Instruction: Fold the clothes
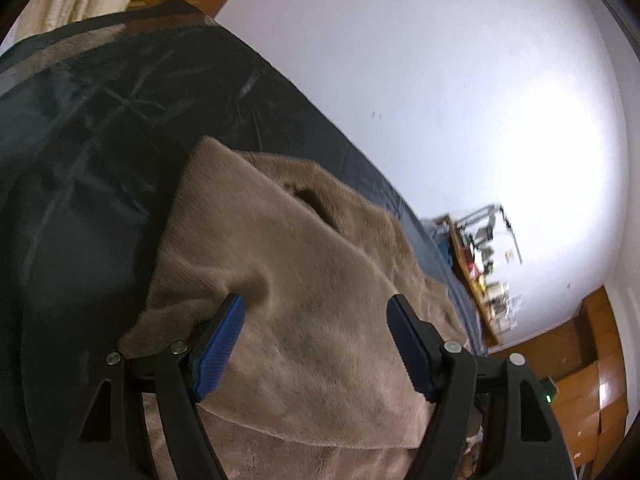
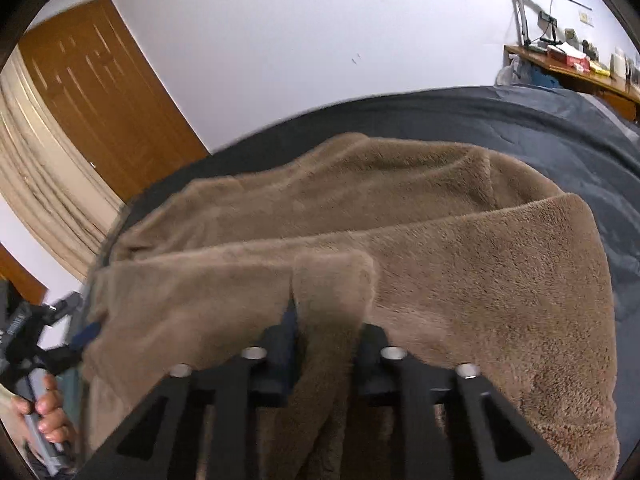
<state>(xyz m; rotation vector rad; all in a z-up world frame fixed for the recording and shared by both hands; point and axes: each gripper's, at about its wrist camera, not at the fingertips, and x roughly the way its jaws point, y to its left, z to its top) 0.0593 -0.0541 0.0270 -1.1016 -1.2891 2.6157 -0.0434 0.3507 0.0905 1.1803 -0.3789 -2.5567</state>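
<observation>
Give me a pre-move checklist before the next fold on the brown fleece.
1. Right gripper pinching the brown fleece garment: ok, a fold of fabric sits between its fingers.
2. Left gripper has a grip: not ok, jaws stand open over the fleece, nothing clamped.
3. Garment lies flat: not ok, it is bunched with raised folds.
4. Room to fold on the dark blue bedspread: ok, bare cover shows beyond the garment.
5. Person's hand on the left gripper handle: ok.
6. Garment edges aligned: cannot tell, near hem is hidden.
</observation>
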